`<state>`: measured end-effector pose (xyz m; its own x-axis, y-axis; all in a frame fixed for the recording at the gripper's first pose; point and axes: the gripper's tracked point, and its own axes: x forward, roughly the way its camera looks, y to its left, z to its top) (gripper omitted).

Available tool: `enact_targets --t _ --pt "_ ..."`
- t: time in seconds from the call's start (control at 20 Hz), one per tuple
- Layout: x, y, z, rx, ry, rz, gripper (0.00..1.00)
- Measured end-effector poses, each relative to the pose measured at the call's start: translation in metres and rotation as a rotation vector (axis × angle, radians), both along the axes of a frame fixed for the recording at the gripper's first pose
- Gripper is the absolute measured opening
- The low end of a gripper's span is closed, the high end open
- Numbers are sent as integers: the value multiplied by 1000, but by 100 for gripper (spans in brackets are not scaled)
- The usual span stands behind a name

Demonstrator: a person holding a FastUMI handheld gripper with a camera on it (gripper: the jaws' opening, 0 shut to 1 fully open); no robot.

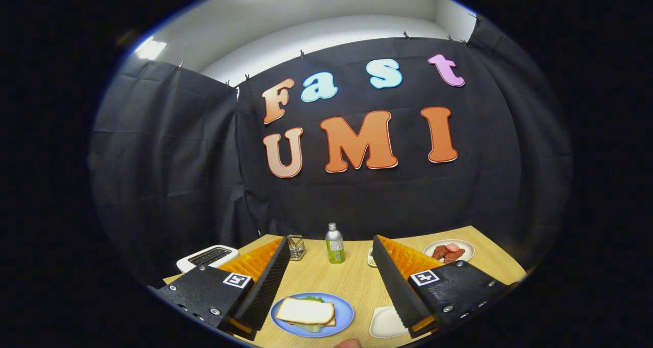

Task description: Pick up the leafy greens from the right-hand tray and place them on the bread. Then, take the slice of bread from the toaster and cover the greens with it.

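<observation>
My gripper (329, 248) stands open above the wooden table, its two black ribbed fingers (265, 287) wide apart with nothing between them. Below and between the fingers lies a blue plate (344, 315). On it a white bread slice (305, 311) covers leafy greens (314, 299), which peek out at the far and near edges, over another slice beneath. The white toaster (206, 257) sits beyond the left finger, its slots dark. A small white tray (385, 322) lies by the right finger, partly hidden by it.
A metal bottle with a green label (334, 243) stands ahead between the fingers. A small wire holder (296, 247) is left of it. A white plate with red meat pieces (449, 251) sits at the far right. A small white dish (371, 257) peeks behind the right finger.
</observation>
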<state>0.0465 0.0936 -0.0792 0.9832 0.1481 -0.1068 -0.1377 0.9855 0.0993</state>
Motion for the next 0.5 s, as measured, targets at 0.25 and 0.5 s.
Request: enact_targets --t 0.25,0.5 --pt "-8 -25 2 -55 -42 -72 97" --pt "-14 -49 18 -144 -98 -160 97"
